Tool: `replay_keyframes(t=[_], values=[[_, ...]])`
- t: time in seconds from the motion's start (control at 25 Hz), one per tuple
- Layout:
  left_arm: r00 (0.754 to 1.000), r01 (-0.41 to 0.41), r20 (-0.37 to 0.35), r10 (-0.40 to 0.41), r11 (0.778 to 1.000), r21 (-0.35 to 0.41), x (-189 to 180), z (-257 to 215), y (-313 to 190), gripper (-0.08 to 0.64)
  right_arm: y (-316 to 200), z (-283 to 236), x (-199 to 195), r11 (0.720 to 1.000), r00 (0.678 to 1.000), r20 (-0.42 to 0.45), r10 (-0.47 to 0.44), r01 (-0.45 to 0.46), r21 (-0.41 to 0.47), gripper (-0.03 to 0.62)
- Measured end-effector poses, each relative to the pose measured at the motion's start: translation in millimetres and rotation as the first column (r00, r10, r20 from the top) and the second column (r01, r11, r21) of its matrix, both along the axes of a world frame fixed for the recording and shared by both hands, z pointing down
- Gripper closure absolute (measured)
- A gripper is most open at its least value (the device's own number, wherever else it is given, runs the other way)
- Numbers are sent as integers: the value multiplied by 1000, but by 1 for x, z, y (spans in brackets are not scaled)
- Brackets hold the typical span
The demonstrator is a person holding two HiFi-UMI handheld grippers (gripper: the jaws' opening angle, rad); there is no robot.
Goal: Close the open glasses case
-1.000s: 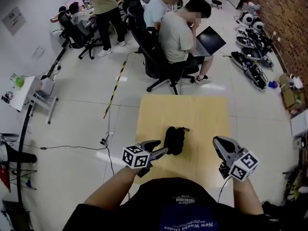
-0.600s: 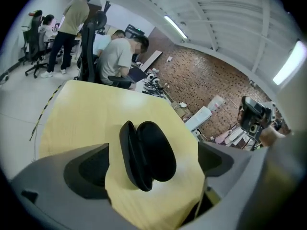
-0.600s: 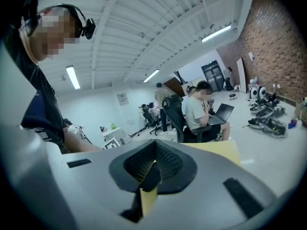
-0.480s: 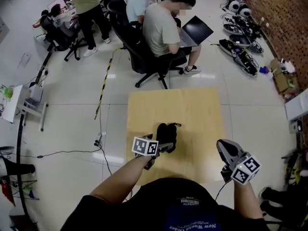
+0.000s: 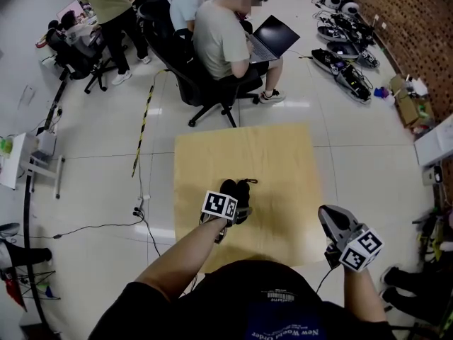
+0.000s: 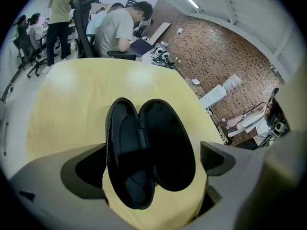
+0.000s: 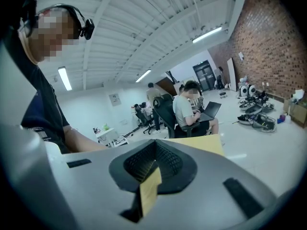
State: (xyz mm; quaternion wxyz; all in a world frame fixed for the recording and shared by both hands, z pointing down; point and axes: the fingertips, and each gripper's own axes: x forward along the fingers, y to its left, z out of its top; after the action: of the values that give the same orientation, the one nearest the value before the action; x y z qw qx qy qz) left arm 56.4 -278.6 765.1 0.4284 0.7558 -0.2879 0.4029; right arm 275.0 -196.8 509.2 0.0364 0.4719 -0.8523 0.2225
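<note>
The black glasses case lies open on the small wooden table, both halves spread like a shell. In the left gripper view the case is empty, hinge running away from me. My left gripper points steeply down over its near end. Its jaws have just been opening and now stand wide, one finger on each side of the case, pads clear of it. In the head view the left gripper's marker cube covers the case's near end. My right gripper hovers shut and empty at the table's right edge, jaws together.
Beyond the table's far edge a person on an office chair works at a laptop, with others behind. Gear lies on the floor by the brick wall. A cable runs along the floor to the left.
My left gripper has come forward and down from the table's near edge onto the case, and its jaws have spread. The right gripper has shifted a little and stays shut.
</note>
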Motion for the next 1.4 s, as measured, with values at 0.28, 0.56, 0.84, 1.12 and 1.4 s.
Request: replay_keyframes(t=[0.28,0.56,0.84,1.12,1.4], values=[[995,-30,99,31,999,-11,5,21,1,-28,1,7,8,1000,1000,11,4,-4,-13,607],[995,-65,77,64,998,11,3,10,-2,-6,-1,1,4,1000,1000,20,6,-6,-7,607],[970,-234,84,227,970,72,6,-10,1,276,-2,0,0,1000,1000,22,6,-6,0,607],[975,-218,44,218,976,1,13,3,6,228,0,0,-8,1000,1000,14,-8,8,-6,607],[971,-237,36,237,972,-10,26,16,12,193,2,-2,-2,1000,1000,13,6,-6,-5,607]])
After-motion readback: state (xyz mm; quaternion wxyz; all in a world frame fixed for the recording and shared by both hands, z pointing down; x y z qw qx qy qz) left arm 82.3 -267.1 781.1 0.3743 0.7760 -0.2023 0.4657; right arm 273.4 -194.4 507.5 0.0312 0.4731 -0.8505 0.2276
